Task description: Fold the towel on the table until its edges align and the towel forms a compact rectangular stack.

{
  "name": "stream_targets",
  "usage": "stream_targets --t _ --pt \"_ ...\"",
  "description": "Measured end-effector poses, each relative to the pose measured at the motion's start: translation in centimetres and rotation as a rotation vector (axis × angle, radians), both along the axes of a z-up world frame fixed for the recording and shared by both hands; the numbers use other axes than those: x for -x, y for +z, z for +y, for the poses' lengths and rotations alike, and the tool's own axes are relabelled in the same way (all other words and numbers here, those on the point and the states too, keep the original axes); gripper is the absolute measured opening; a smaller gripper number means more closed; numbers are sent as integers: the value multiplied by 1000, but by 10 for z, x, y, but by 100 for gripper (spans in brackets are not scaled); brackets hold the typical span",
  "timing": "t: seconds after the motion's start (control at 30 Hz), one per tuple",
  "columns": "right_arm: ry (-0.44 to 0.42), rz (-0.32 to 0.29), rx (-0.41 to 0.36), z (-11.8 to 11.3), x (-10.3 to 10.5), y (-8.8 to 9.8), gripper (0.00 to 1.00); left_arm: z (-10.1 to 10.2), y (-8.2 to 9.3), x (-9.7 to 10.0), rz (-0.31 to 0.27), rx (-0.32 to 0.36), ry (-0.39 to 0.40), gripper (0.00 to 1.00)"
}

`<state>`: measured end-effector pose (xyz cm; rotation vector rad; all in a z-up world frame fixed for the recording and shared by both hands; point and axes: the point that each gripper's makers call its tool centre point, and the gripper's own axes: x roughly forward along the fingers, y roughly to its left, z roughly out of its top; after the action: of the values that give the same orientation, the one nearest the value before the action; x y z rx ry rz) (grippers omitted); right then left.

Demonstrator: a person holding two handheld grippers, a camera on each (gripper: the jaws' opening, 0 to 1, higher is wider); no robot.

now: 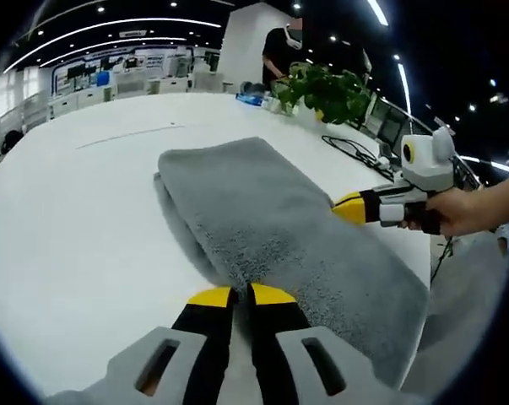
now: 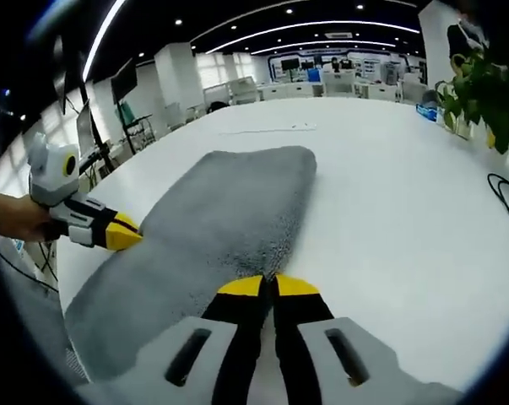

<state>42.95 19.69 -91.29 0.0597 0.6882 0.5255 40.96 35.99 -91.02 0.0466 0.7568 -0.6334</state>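
1. On the white table (image 1: pixel 77 219) we've got the grey towel (image 1: pixel 271 228) lying as a long folded strip, running from near us out toward the middle of the table. At least 2 layers show along its long side edge.

2. Left gripper (image 1: pixel 241 294): jaws pinched together right on the towel's near edge, clenched on the fabric as far as we can tell. It also pokes into the right gripper view from the side, yellow tips at the towel's long edge.

3. Right gripper (image 2: pixel 268 285): same deal, jaws closed with the tips on the opposite long edge of the towel, so we'd say it's grasping cloth too. From the left gripper view we see it held by a hand (image 1: pixel 465 211), tips touching the towel's side.

4. Handling guess: it's a thick, fluffy terry sort of thing, so soft, floppy and light. It'll sag and drag between 2 grip points instead of holding shape, and the pile should grip the jaws fine, not slippery. Nothing fragile here.

5. Where to grab: we'd go for corners or the edge near them, pinching all layers at once so the bottom layer doesn't slide off when lifted over.

6. Containers: nothing to report on that front. At the far side of the table we can make out a leafy plant (image 1: pixel 326 89) and a black cable (image 1: pixel 355 152), both well apart from the towel.
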Motion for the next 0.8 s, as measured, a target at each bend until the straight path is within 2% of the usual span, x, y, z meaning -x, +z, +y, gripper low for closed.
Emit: stream_targets --t 0.13,0.23,0.27,0.3,0.37,0.43,0.47,0.57,0.63,0.7,0.8 --pt "-10 4 -5 1 -1 1 2 -1 0 0 -3 -108 -87 8" --pt "-9 8 -10 -1 -2 6 3 0 2 -2 11 -156 -91 11" --pt "-11 -2 -27 -1 -2 11 3 1 6 -3 -3 -167 -90 13" --pt "-15 -38 -72 2 -4 22 4 2 10 -3 -10 -157 -81 15" --pt "-3 -56 -67 -2 -1 30 5 -2 21 -5 -41 -95 -44 19" --pt "10 -68 -83 -3 2 37 8 -2 30 -2 -68 -87 -46 24" --pt "18 -76 -87 -4 4 41 11 -6 35 1 -86 -76 -62 26" --pt "48 -84 -89 -4 13 46 19 -14 40 16 -74 -57 -109 33" --pt "64 -88 -113 -1 20 48 22 -20 41 30 -91 -81 -166 38" --pt "133 -96 -69 4 32 46 25 -26 39 45 -99 -94 -214 44" --pt "213 -90 -52 12 51 44 30 -35 41 67 -114 -104 -282 51"
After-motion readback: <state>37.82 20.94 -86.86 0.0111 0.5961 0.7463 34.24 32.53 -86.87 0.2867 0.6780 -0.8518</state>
